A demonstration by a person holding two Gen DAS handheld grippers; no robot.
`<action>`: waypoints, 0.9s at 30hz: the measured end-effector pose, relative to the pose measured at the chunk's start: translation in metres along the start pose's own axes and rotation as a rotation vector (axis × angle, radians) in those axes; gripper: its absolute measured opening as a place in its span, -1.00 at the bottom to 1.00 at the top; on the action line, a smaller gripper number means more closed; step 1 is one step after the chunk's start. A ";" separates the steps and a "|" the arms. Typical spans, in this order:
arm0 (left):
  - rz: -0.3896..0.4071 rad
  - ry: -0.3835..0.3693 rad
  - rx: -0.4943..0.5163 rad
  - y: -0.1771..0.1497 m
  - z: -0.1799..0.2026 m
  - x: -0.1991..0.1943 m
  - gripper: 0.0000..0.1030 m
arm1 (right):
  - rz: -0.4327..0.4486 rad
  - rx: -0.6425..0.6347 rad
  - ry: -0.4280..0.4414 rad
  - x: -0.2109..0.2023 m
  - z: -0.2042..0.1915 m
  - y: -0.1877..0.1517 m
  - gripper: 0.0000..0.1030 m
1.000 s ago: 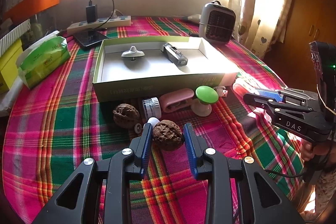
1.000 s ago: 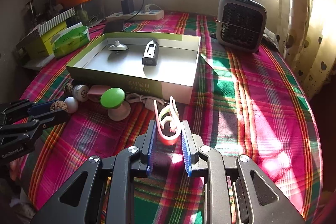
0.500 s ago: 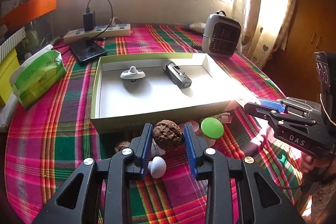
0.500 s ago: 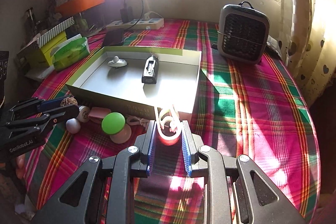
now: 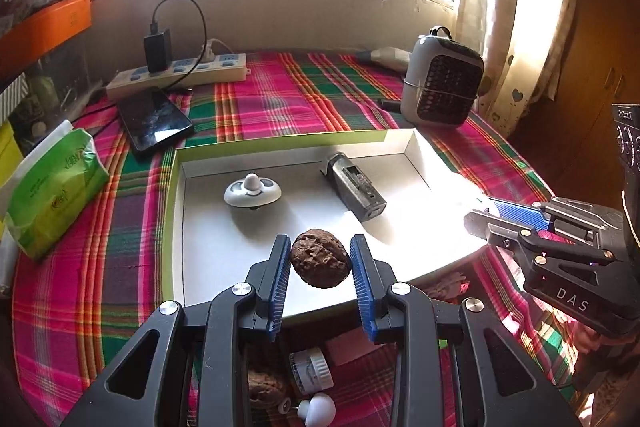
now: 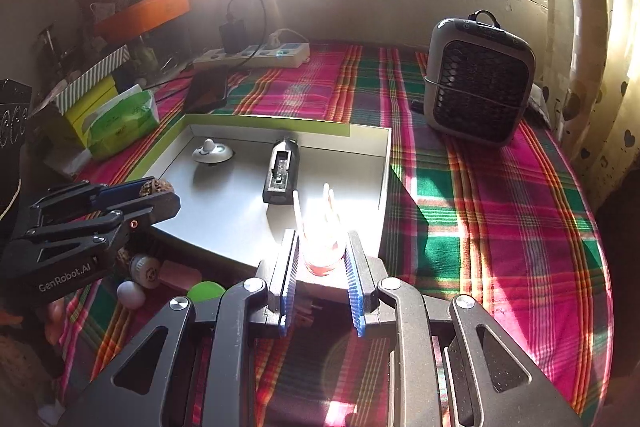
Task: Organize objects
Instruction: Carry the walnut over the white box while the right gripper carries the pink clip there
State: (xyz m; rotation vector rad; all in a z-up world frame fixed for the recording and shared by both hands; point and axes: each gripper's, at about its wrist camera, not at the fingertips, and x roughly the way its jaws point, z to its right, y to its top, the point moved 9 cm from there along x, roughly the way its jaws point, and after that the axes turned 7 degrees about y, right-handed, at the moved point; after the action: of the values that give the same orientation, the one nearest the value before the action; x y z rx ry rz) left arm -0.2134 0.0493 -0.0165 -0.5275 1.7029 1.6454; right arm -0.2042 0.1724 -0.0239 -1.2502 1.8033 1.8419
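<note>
Two walnuts show in the left wrist view: one walnut [image 5: 319, 258] is clamped between the blue pads of the left claw [image 5: 320, 267] and held above the near part of the white box [image 5: 420, 155], and a second walnut [image 5: 264, 389] lies on the tabletop [image 5: 280, 107] outside the box's near wall. Inside the box sit two things, a white spinning top [image 5: 252, 190] toward its left side and a dark grey rectangular device [image 5: 356, 187] toward its middle. The right claw [image 6: 320, 259] is closed on one pink clip [image 6: 322, 247], washed out by sun glare, over the box's near right corner. Also outside the box's near wall lie one small white-capped jar [image 5: 311, 371], one pink block [image 5: 348, 349], one white egg-shaped piece [image 5: 318, 409] and one green round knob [image 6: 206, 291]. A pink, green and orange plaid cloth covers the tabletop, which stands under a barred window with a heart-print curtain [image 5: 532, 7] to the right. Beyond the box's far wall stand one grey heater [image 5: 440, 93], one power strip [image 5: 180, 75] with a black charger plugged in, and one black phone [image 5: 154, 117]; left of the box lies one green tissue pack [image 5: 52, 183]. The right claw's body reads "DAS", the left one's "GenRobot.AI".
</note>
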 end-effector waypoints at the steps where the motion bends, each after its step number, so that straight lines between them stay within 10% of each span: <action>1: -0.002 0.001 0.000 0.002 0.000 0.002 -0.45 | -0.001 0.003 0.002 0.002 0.001 0.002 -0.53; 27: -0.094 0.021 -0.009 0.037 -0.001 0.065 -0.45 | -0.040 0.034 0.019 0.045 0.015 0.032 -0.53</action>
State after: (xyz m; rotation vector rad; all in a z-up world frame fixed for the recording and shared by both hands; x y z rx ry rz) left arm -0.2839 0.0639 -0.0380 -0.6214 1.6611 1.5868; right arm -0.2589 0.1635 -0.0371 -1.2862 1.7978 1.7764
